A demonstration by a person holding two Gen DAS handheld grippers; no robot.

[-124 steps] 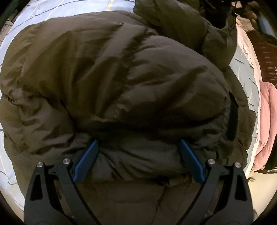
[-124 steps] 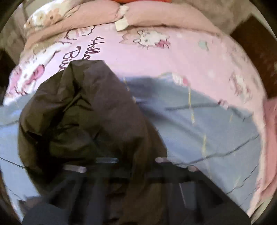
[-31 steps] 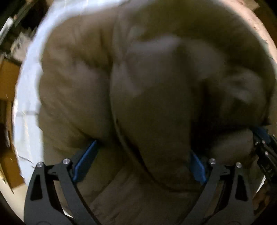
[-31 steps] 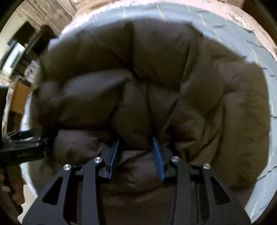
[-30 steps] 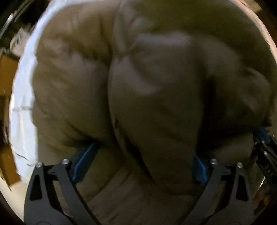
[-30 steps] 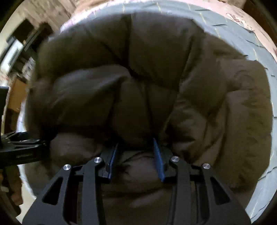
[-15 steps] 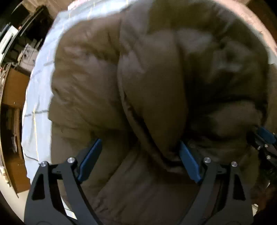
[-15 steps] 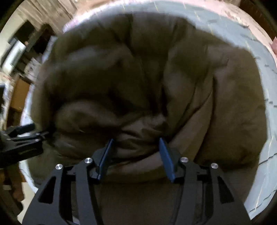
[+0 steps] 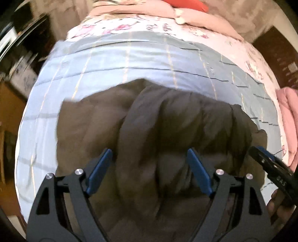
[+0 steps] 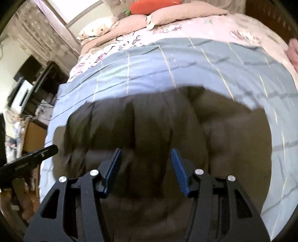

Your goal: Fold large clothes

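L tongs [image 9: 150, 167] wide but narrowing, R tongs [image 10: 146, 168] half-spread; both empty above olive jacket [image 9: 167, 119].

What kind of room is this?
Most likely a bedroom: a bed with a blue checked cover, pink cartoon bedding and a carrot-shaped cushion. A dark puffy coat lies on it.

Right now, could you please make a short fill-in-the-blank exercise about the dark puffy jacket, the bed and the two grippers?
1. The dark olive puffy jacket lies on a checked bedsheet coloured light ____.
2. The pads of the left gripper are coloured ____.
3. The plush carrot by the pillows is coloured ____.
4. In the left wrist view, the right gripper appears at the ____ edge.

Missing words: blue; blue; orange; right
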